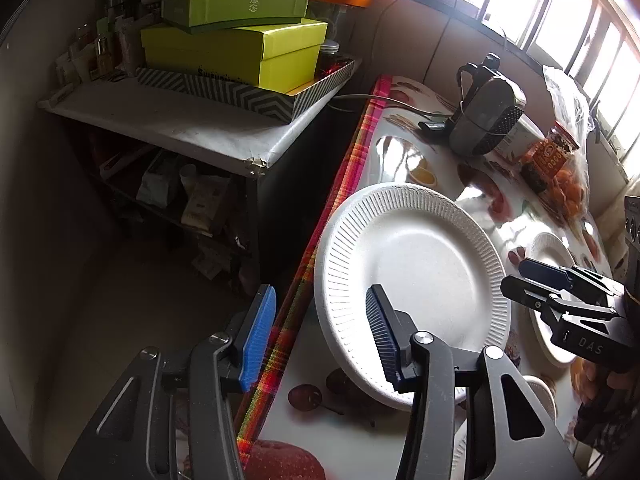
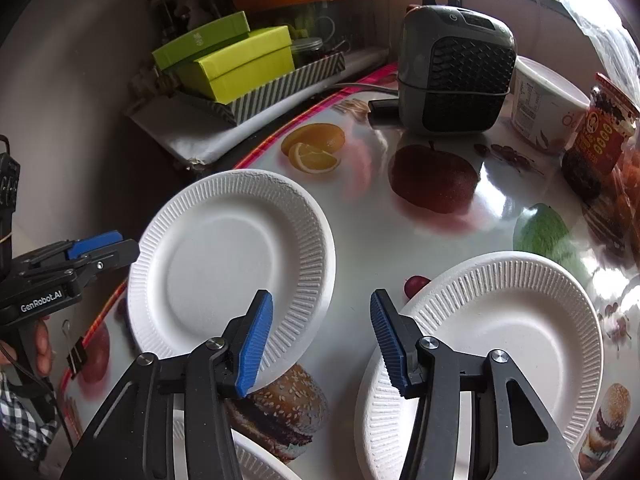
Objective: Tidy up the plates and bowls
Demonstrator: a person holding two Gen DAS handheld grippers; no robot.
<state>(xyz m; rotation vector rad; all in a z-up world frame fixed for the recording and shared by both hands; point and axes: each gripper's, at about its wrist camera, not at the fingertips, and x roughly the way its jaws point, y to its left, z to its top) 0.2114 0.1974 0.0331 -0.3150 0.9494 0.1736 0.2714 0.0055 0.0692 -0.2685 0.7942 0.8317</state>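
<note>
A white ribbed paper plate [image 1: 416,280] lies at the table's left edge; it also shows in the right wrist view [image 2: 228,268]. A second white plate [image 2: 500,340] lies to its right, partly seen in the left wrist view [image 1: 550,256]. My left gripper [image 1: 320,336] is open and empty, straddling the table edge at the first plate's near rim. My right gripper [image 2: 318,340] is open and empty, over the gap between the two plates. Another white rim [image 2: 256,460] peeks out below my right gripper.
The table [image 2: 400,240] has a glossy fruit-print cloth. A dark speaker-like device [image 2: 456,76], a white tub [image 2: 540,104], a jar [image 2: 596,136] and bagged oranges [image 1: 568,184] stand at the back. A side shelf with green boxes [image 1: 236,52] stands left of the table.
</note>
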